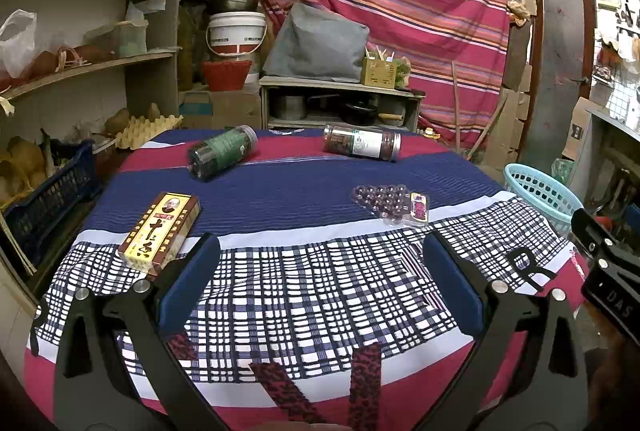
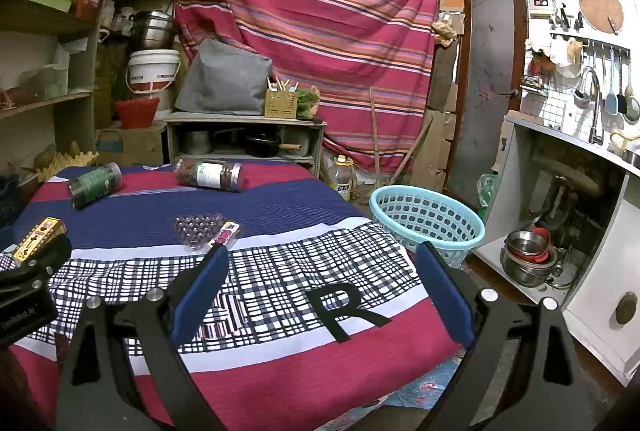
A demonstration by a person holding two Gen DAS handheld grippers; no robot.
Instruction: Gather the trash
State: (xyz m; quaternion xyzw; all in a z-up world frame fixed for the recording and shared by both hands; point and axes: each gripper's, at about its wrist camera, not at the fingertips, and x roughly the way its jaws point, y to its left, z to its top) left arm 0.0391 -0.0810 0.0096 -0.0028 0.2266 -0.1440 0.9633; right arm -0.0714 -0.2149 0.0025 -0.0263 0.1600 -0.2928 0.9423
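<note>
- Nothing looks collected yet: the light blue basket [image 2: 430, 221] standing off the right edge of the surface [image 1: 320, 295] shows no trash inside, as far as I can see through its open top.
- Four bits of trash lie on the patterned cloth.
- A yellow and brown carton [image 1: 162, 233] lies flat near the left edge, just beside the left tool [image 1: 320, 271].
- A clear blister tray [image 1: 390, 205] with round bubbles and a small printed card sits near the middle, closer to the right tool [image 2: 322, 271].
- Two clear jars lie toppled on their sides at the far end: a green-labelled jar [image 1: 222, 151] on the left, and a white-labelled jar [image 1: 362, 142] with dark reddish contents to its right.
- Both tools hover over the near part of the surface with their blue-padded fingers spread wide and nothing between them.
- By my reckoning the whole job is ahead: each piece needs lifting and carrying over to the basket.
- The carton and jars look rigid and easy to grip; the blister tray looks thin and flimsy.
</note>
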